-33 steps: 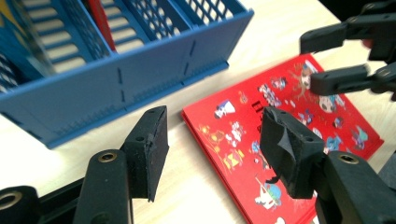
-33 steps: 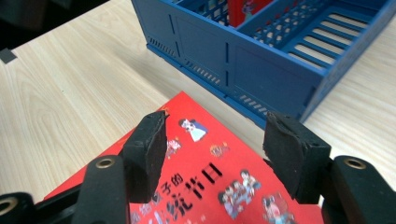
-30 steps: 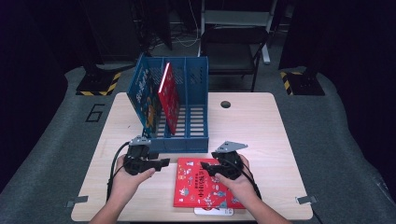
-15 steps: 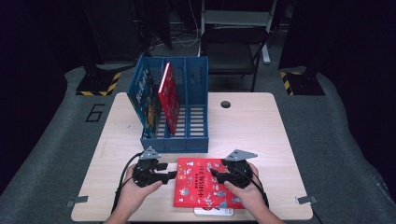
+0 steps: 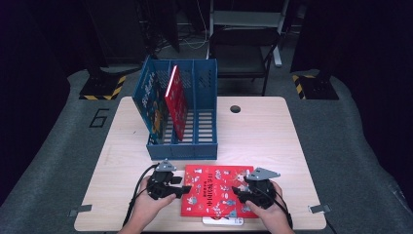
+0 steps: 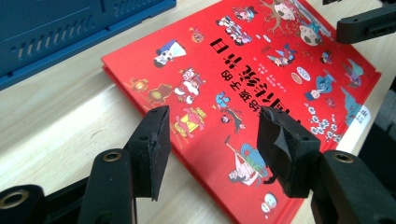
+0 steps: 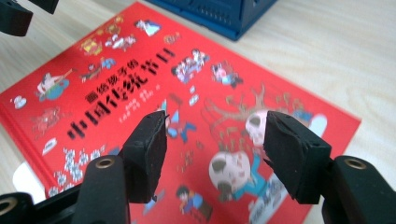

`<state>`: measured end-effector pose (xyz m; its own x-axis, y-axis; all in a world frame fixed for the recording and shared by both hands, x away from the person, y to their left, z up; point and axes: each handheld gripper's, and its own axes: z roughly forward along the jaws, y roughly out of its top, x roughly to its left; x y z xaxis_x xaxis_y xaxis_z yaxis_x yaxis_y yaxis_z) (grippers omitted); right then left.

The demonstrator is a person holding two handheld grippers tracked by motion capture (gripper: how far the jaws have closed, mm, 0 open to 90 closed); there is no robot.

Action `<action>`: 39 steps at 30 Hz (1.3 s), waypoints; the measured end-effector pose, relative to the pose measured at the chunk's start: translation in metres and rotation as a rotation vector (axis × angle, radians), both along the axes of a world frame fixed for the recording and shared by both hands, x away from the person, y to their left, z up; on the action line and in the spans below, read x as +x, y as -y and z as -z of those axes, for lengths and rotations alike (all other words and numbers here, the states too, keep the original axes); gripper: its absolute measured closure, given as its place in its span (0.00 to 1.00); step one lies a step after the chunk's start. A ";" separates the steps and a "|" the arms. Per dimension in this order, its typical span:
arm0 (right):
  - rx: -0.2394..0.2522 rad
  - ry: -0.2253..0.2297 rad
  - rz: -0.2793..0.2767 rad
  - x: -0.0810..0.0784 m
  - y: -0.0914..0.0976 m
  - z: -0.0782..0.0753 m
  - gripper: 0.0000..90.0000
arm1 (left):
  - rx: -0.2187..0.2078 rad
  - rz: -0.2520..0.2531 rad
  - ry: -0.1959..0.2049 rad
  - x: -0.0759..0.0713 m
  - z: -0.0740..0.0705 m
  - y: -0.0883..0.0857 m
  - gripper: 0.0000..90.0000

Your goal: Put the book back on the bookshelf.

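Nearest me, my left gripper [image 5: 184,189] sits at the left edge of the flat red hardcover picture book [image 5: 218,190], jaws spread with nothing pinched; in the left gripper view its pads [image 6: 150,149] straddle the book's [image 6: 261,93] lower edge above the cover. My right gripper [image 5: 237,191] stands over the book's right part, jaws likewise spread and empty; in the right gripper view its pads [image 7: 292,156] hover over the cover [image 7: 140,107]. The book lies face up on the pale wooden table [image 5: 258,131], near its front edge, on top of a white item [image 5: 221,221] that peeks out beneath. The cover bears bold black Chinese characters and small cartoon figures; I cannot read them reliably. Beyond stands a blue slotted plastic file rack [image 5: 195,122], holding a blue illustrated book [image 5: 152,105] and a red book [image 5: 176,102], both leaning. Farthest, a "6" [image 5: 99,118] marks the grey floor.
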<state>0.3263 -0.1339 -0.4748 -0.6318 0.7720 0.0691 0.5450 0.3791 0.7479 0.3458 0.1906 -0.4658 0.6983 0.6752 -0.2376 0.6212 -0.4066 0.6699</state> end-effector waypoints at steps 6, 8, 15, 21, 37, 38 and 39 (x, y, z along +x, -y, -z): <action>0.005 -0.018 0.008 -0.004 0.005 0.010 0.42 | 0.051 0.091 0.049 -0.001 0.009 0.015 0.49; -0.018 -0.006 -0.004 -0.005 0.003 0.013 0.42 | 0.063 0.120 0.055 -0.002 0.012 0.020 0.49; -0.063 0.002 -0.028 -0.009 -0.001 0.020 0.42 | 0.130 0.176 0.078 -0.005 0.021 0.032 0.48; -0.067 0.000 -0.043 -0.010 0.004 0.022 0.40 | 0.140 0.171 0.066 -0.006 0.020 0.036 0.46; -0.124 -0.003 -0.024 -0.025 0.011 0.022 0.30 | 0.168 0.162 0.107 -0.014 0.023 0.042 0.36; -0.123 -0.002 -0.026 -0.026 0.012 0.022 0.30 | 0.168 0.163 0.106 -0.014 0.023 0.042 0.35; -0.122 -0.006 -0.027 -0.027 0.012 0.022 0.30 | 0.170 0.164 0.101 -0.014 0.023 0.042 0.35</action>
